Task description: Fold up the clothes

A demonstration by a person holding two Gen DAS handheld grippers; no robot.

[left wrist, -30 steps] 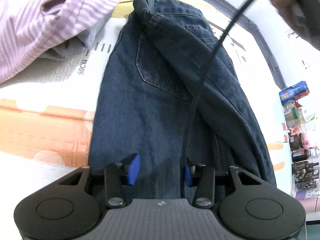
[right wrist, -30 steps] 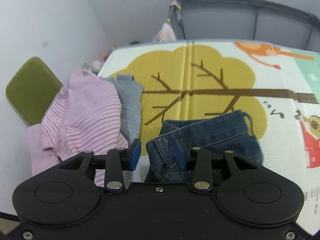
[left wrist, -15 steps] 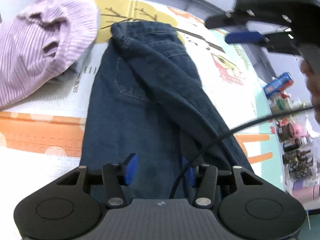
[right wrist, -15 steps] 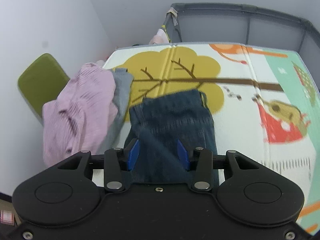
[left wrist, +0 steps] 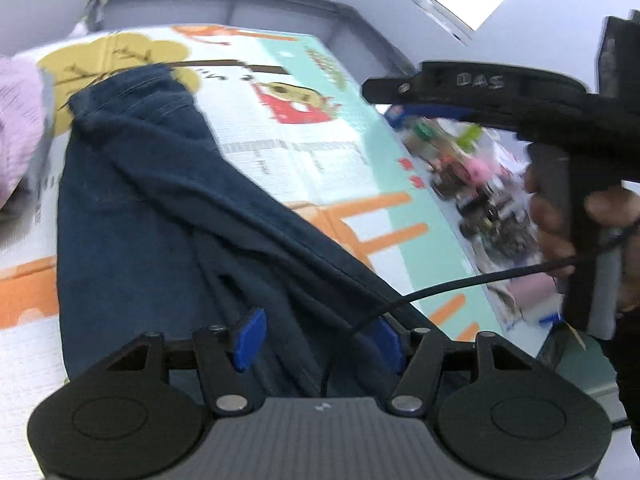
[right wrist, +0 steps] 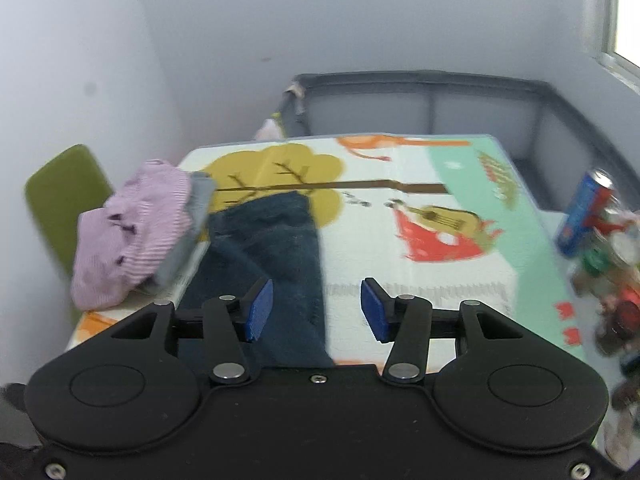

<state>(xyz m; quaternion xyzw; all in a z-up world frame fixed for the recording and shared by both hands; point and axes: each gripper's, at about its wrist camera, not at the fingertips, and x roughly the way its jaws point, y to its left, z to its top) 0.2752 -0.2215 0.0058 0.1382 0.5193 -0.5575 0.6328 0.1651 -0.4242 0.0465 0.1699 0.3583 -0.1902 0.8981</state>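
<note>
Dark blue jeans (left wrist: pixel 160 216), folded lengthwise, lie flat on the printed play mat (left wrist: pixel 304 160), waistband at the far end. My left gripper (left wrist: pixel 318 338) hovers above the leg end. Its jaws are opening and its blue pads touch no cloth. A black cable (left wrist: pixel 460 284) crosses in front of its right pad. My right gripper (right wrist: pixel 316 310) is raised over the jeans' (right wrist: pixel 272 240) right edge, its jaws opening with nothing between them. It also shows from the side as the right gripper (left wrist: pixel 420 104), held by a hand (left wrist: pixel 556 220).
A pink striped garment (right wrist: pixel 136 232) and a grey one (right wrist: pixel 188 236) are heaped at the mat's left edge, beside a green chair (right wrist: pixel 64 192). Cans, bottles and toys (right wrist: pixel 600 240) crowd the right side. A grey playpen rail (right wrist: pixel 420 84) runs behind the mat.
Both grippers have lifted and drawn back from the jeans, their jaws wider. The right one left the waistband and swung to the right. The left one rolled and now looks toward the right gripper.
</note>
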